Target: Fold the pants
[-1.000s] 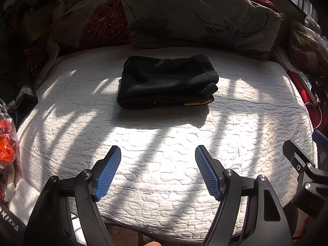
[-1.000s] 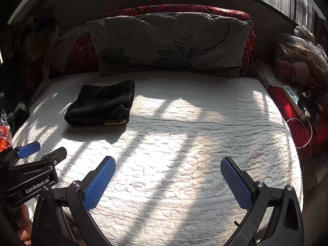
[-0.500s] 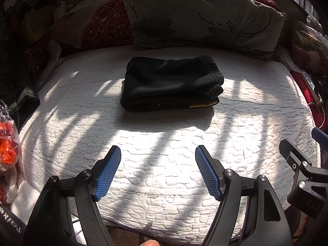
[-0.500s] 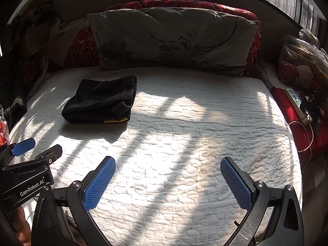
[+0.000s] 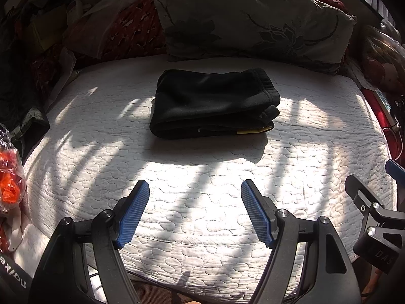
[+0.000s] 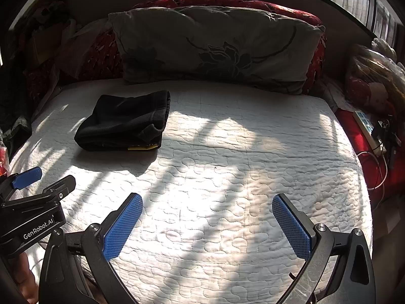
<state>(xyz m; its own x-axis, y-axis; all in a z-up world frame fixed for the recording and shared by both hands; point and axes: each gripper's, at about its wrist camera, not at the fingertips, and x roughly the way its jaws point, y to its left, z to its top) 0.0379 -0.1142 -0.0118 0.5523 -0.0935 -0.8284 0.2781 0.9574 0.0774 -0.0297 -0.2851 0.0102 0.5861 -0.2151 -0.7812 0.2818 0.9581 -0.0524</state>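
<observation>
Pants (image 5: 215,103) unshifted; GenRobot.AI label (image 6: 38,229) right-view only

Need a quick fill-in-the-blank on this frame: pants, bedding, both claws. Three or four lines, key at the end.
1. The black pants lie ____ into a compact bundle on the white quilt.
2. Behind the pants, a grey pillow bears a dark ____ pattern.
3. The left claw and the right claw are both ____, with nothing between their pads.
4. The pads on both claws are coloured ____.

Missing words: folded; flower; open; blue
</observation>
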